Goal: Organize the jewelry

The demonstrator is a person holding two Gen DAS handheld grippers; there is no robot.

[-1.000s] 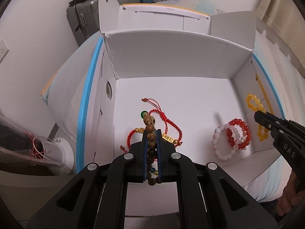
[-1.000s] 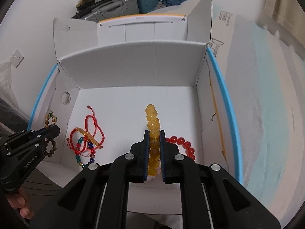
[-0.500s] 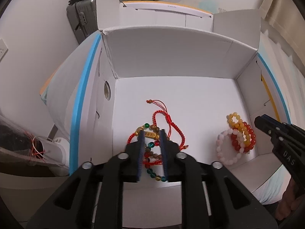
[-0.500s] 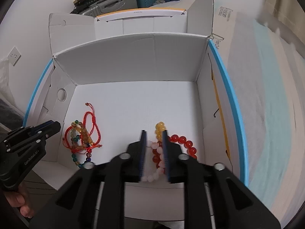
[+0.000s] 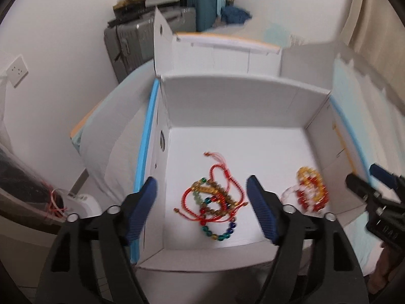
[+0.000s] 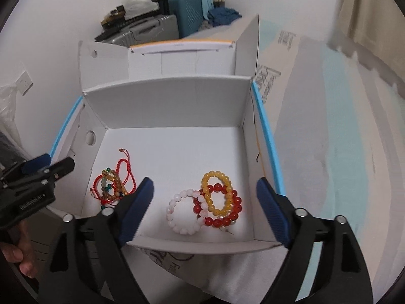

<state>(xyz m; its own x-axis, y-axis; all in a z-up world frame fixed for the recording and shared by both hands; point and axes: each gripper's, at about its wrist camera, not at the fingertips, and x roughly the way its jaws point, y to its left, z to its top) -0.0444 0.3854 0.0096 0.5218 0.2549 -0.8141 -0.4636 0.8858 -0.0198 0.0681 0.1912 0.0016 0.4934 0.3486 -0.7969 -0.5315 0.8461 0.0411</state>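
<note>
Jewelry sits in two clusters on the white box (image 6: 177,101) floor: corded and wooden bracelets (image 5: 215,200) toward 9 o'clock, amber bracelet (image 6: 217,192), red bracelet (image 6: 227,210) and pink bracelet (image 6: 183,212) overlapping toward 3 o'clock. Left gripper (image 5: 202,207) and right gripper (image 6: 205,210) both hover above, jaws spread, holding nothing. Judged: sorting appears finished; no loose pieces visible outside.
</note>
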